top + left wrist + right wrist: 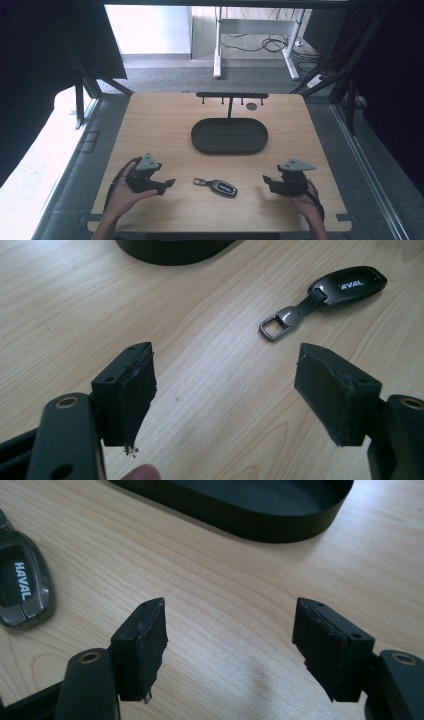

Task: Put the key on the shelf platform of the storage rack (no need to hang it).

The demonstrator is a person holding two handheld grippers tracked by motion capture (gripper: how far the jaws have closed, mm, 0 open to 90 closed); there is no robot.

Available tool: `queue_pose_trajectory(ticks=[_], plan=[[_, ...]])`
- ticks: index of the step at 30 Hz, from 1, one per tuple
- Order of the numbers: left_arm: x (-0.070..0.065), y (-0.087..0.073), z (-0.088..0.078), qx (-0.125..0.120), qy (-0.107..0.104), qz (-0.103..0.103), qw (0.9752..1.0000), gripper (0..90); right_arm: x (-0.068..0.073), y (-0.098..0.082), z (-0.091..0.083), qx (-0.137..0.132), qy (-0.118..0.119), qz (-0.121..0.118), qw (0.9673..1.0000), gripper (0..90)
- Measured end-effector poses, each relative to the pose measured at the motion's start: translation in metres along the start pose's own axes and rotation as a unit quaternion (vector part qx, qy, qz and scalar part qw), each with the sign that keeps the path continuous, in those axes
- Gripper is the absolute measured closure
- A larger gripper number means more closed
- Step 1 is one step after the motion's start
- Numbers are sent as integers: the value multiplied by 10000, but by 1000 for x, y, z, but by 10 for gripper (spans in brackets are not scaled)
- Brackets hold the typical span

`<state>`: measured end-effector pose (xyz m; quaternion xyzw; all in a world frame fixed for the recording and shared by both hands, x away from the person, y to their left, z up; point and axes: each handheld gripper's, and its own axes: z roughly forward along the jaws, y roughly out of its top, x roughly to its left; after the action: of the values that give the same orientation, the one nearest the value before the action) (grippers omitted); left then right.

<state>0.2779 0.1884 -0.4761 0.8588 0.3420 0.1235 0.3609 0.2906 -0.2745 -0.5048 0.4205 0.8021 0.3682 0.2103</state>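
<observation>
- The left gripper [169, 184] rests low over the wooden table [160, 120], held in a hand [122, 197], its jaws pointing toward the car key [219, 186].
- The right gripper [265, 180] sits opposite, held in the other hand [305, 200], jaws pointing back at the key.
- The key lies flat between the two grippers, touching neither; its metal loop is on the side toward the left gripper.
- A black oval tray [229, 146] lies beyond both grippers, with a small black rack [232, 95] behind it.
</observation>
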Motion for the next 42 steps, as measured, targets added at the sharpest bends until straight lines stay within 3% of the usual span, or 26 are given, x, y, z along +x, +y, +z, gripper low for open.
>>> queue_pose_trajectory(ticks=[4, 13, 18, 22, 32, 38, 42], plan=[[-1, 0, 0, 4, -12, 1, 10000, 248, 1, 2, -2, -53, 3, -22, 10000, 311], [-1, 0, 0, 3, -4, -13, 10000, 248, 6, 14, 0, -1, 123, -326, 9994, 336], [-2, 0, 0, 4, -2, -37, 10000, 248, 13, 29, 4, 228, 265, -585, 9977, 343], [-2, 0, 1, 16, -12, -24, 10000, 247, 16, 37, 3, 358, 390, -655, 9964, 367], [-2, 0, -2, -23, -18, -2, 10000, 248, 34, 69, 2, 725, 710, -933, 9904, 376], [-3, 0, -1, 6, -25, -13, 10000, 248, 48, 85, 8, 986, 951, -1105, 9844, 389], [-3, 0, -1, 6, -27, -12, 10000, 248, 54, 91, 15, 1135, 978, -1204, 9814, 387]])
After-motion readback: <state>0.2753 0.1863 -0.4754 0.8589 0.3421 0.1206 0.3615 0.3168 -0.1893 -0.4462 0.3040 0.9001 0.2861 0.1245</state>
